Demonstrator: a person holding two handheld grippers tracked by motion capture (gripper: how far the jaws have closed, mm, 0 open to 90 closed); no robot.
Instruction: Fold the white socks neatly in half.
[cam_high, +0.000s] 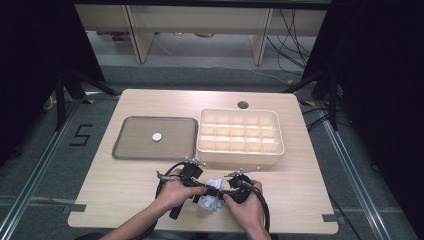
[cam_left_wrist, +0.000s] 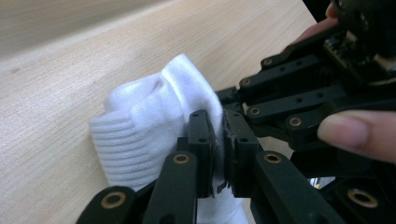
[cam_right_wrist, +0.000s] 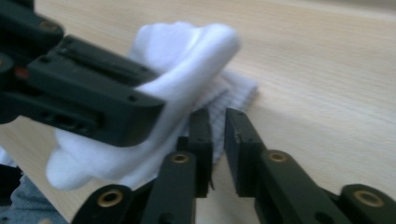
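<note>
beyond the two tongs, toward the far side of the table (cam_high: 125, 200), stand two containers side by side. the cream divided box (cam_high: 240, 131), ahead of the right gripper (cam_high: 223, 192), has rows of small compartments, and what can be seen of them looks bare. the grey tray (cam_high: 131, 145), ahead of the left gripper (cam_high: 204, 190), carries one small white round disc (cam_high: 157, 136) near its middle.

both hands come in from the near edge and meet at the front of the table, tongs pointed inward toward each other. the white sock (cam_high: 212, 198) lies bunched between them on the wood, ribbed cuff showing in the left gripper view (cam_left_wrist: 126, 149).

the left gripper (cam_left_wrist: 219, 140) is clamped on a fold of the sock, fabric pinched between its pads. the right gripper (cam_right_wrist: 218, 140) has its jaws parted a little, a narrow gap between the pads with the ribbed edge of the sock (cam_right_wrist: 196, 70) just at its tips, not pressed.
</note>
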